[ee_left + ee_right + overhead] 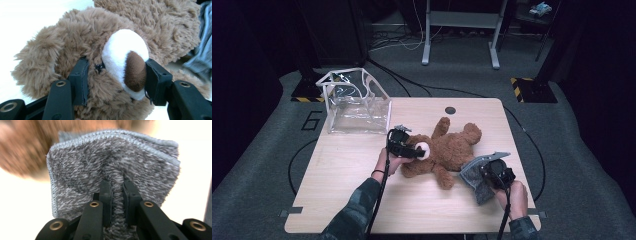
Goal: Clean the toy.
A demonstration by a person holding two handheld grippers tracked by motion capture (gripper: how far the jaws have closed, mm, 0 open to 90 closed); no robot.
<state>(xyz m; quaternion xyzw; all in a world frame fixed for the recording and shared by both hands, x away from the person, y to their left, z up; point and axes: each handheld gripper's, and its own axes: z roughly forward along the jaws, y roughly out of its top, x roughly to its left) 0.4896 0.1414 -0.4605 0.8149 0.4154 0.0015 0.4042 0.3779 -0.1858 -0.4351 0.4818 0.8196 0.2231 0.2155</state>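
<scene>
A brown teddy bear (449,150) lies on its back across the middle of the wooden table (352,195). My left gripper (418,151) is shut on the bear's head, its jaws pressing both sides of the white snout (123,55) with the brown nose (135,71). My right gripper (484,172) sits at the bear's lower right, shut on a pinched fold of a grey fuzzy cloth (112,162). The cloth (474,175) hangs beside the bear's leg, and brown fur (30,147) shows blurred behind it.
A clear plastic bag with white trim (354,102) stands upright at the table's far left corner. A small dark round hole (450,110) is set near the far edge. Metal stand legs (459,35) and cables lie on the floor beyond the table.
</scene>
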